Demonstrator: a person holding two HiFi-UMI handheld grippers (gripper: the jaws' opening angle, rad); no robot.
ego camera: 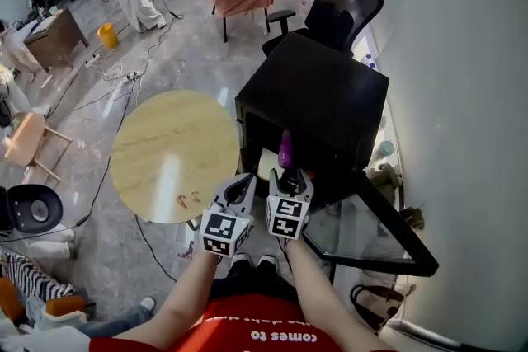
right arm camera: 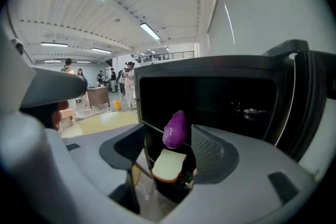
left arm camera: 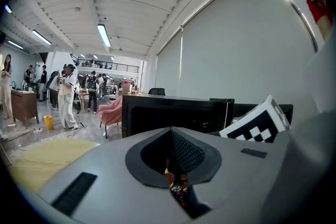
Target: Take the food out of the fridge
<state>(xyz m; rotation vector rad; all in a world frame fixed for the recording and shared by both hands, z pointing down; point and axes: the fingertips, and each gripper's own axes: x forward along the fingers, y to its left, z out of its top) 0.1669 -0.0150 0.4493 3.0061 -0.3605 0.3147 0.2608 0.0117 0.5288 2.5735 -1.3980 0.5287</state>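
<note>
Right gripper (right arm camera: 167,152): jaws spread wide, nothing between the pads, aimed into the open fridge (right arm camera: 220,68). Just beyond the jaw tips, an eggplant (right arm camera: 175,130) is propped at a tilt on the upper shelf (right arm camera: 152,127). A bread slice (right arm camera: 169,165) lies directly below it, near the front edge. Neither item is touched yet.

Left gripper (left arm camera: 172,157): jaws pressed together and empty, held just beside the right one, facing the fridge front.

Glass door (ego camera: 363,231) hangs open on the right.

Risks, as judged:
- The eggplant looks smooth and rounded, so an off-centre pinch could squirt it off the shelf onto the bread or the floor.
- A wide jaw could catch the shelf edge on entry.
- Withdrawal could clip the open door.
</note>
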